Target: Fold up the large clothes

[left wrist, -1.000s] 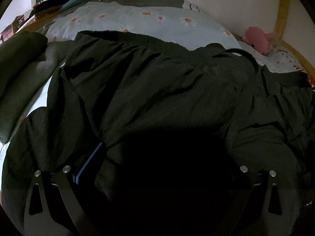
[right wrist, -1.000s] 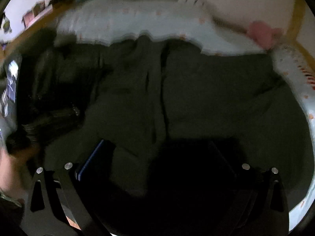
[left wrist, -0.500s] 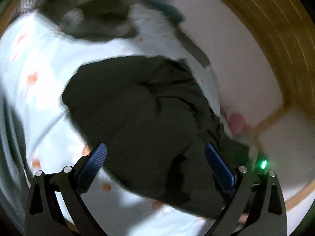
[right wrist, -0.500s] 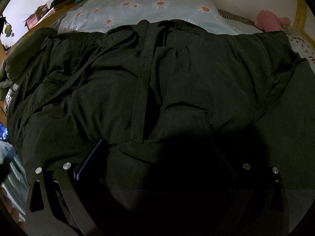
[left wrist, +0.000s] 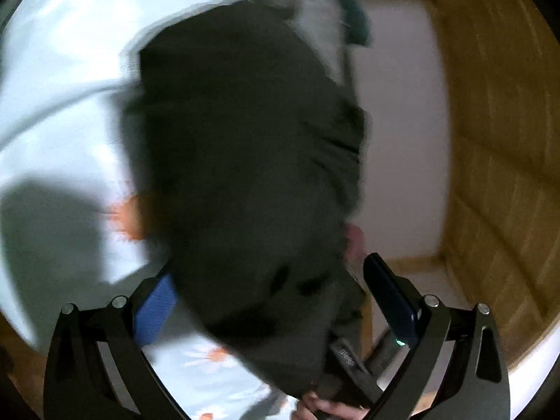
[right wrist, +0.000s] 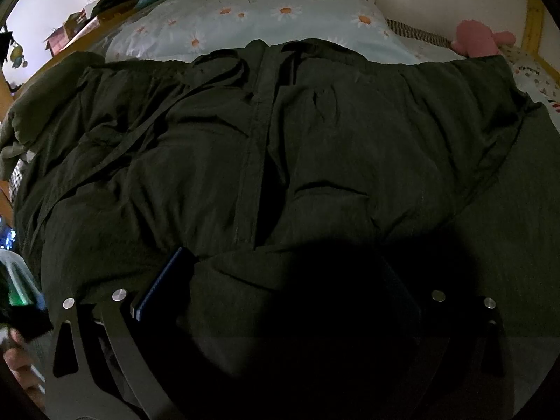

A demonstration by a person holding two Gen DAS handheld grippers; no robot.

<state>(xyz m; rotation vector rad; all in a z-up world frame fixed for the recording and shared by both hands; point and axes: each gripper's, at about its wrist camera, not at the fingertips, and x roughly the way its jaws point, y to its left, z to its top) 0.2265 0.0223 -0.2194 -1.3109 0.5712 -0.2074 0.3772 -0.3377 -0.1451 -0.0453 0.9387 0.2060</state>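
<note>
Dark olive-green crinkled nylon trousers (right wrist: 280, 147) spread on daisy-print pale blue bedsheet (right wrist: 245, 17), no legible writing; right gripper (right wrist: 280, 301) buried in fabric, state unclear; left gripper (left wrist: 269, 301) raised, fingers spread, blurred.

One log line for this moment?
left gripper: open, above dark green garment | right gripper: low on garment, jaw state unclear | daisy bedding under garment
</note>
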